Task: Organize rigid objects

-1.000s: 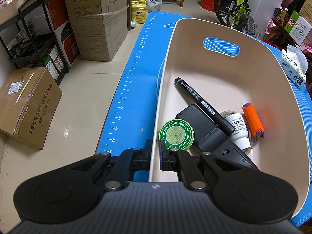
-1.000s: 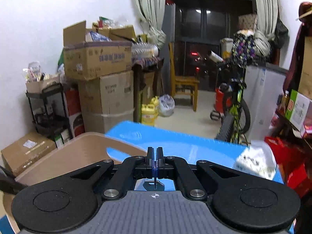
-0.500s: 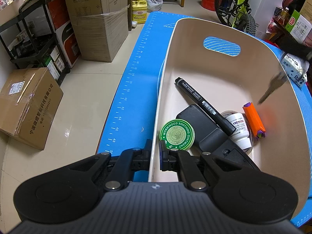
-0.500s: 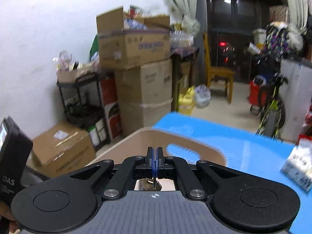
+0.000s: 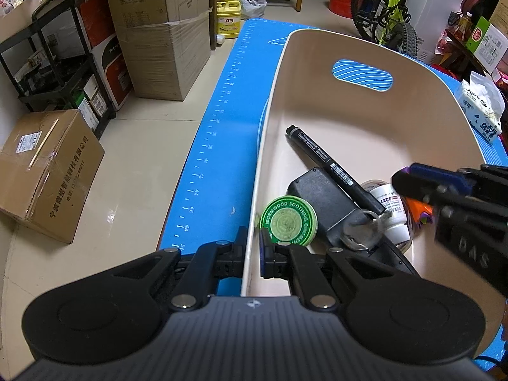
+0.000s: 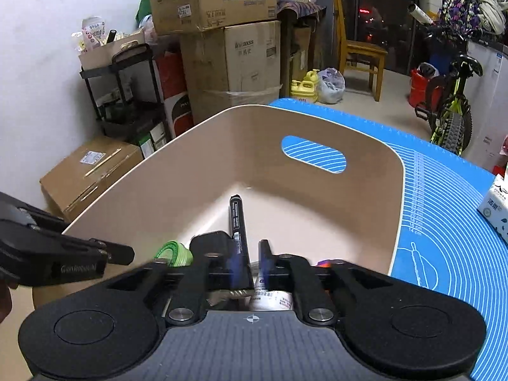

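Across the centre of both views sits a smooth beige plastic bin with rounded corners and an oval handle slot cut in its far wall, standing on a blue ruled mat on the counter. Low in the frame, the left gripper straddles the bin's near rim, one finger outside and one inside, closed onto that thin wall. At the bottom of the bin lie a round green ointment tin with embossed lettering, a long black marker lying diagonally, a flat matte black device, a white labelled jar and an orange and purple piece partly hidden. A dull metal key with a ring rests on the black device. From the right edge of the left view the right gripper reaches over the bin; its fingers stand a little apart with nothing between them, above the key and the jar. At the far right edge a soft tissue pack lies on the mat
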### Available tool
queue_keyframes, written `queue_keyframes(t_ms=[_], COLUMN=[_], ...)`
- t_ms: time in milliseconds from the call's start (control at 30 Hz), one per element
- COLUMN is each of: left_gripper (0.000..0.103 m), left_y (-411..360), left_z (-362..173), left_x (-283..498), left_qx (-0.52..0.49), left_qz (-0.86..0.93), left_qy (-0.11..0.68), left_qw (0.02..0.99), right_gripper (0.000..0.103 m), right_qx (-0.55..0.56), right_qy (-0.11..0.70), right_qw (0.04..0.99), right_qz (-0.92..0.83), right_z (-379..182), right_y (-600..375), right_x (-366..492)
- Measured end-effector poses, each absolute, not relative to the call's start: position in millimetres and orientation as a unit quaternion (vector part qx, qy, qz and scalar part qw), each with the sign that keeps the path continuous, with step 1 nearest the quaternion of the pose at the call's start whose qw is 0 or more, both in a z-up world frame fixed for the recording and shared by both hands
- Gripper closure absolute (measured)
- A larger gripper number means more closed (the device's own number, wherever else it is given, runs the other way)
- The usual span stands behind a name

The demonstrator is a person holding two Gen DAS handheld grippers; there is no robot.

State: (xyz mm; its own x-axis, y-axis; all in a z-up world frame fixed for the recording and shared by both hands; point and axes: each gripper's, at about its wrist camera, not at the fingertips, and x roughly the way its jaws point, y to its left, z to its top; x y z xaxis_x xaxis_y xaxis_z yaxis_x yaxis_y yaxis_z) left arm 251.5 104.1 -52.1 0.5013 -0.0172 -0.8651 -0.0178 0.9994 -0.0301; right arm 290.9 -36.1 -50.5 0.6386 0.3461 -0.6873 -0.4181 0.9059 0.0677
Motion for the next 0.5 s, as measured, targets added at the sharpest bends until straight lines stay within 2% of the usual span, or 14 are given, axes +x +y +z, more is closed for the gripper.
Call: queue_keyframes(t_ms=[33, 200, 267, 300, 333, 500], left_gripper=[0.094, 0.09, 0.069, 0.049, 0.038, 0.032], left_y=[104.1, 106.9, 104.2, 101.8, 100.4, 96.4], left_z=[-52.0, -44.8, -40.1, -36.3, -32.9, -15.1], left_x=[251.0, 246.5, 243.4, 240.5, 237.5, 226.3], left_qx=[-0.016, -0.017, -0.008, 0.0, 0.005, 0.002], left_qz=[0.001, 0.01, 0.018, 0.024, 0.028, 0.03], left_qy=[0.499, 0.49, 0.485, 0.478, 0.471, 0.45], left_qw=[0.866, 0.872, 0.874, 0.878, 0.882, 0.893], right_gripper=[0.044, 0.027, 0.019, 0.014, 0.009, 0.004], right_qx=[-0.048, -0.037, -0.028, -0.024, -0.02, -0.008], right_qy=[0.361, 0.333, 0.324, 0.319, 0.315, 0.31], right_qw=[0.907, 0.919, 0.924, 0.927, 0.929, 0.934], right_qz=[0.212, 0.208, 0.199, 0.195, 0.191, 0.179], right_z=[-49.3, -32.3, -25.3, -21.2, -17.6, -2.1], right_y=[-36.2, -46.7, -54.2, -58.8, -62.5, -82.3], right_x=[288.1, 273.9, 267.2, 263.4, 260.1, 243.6])
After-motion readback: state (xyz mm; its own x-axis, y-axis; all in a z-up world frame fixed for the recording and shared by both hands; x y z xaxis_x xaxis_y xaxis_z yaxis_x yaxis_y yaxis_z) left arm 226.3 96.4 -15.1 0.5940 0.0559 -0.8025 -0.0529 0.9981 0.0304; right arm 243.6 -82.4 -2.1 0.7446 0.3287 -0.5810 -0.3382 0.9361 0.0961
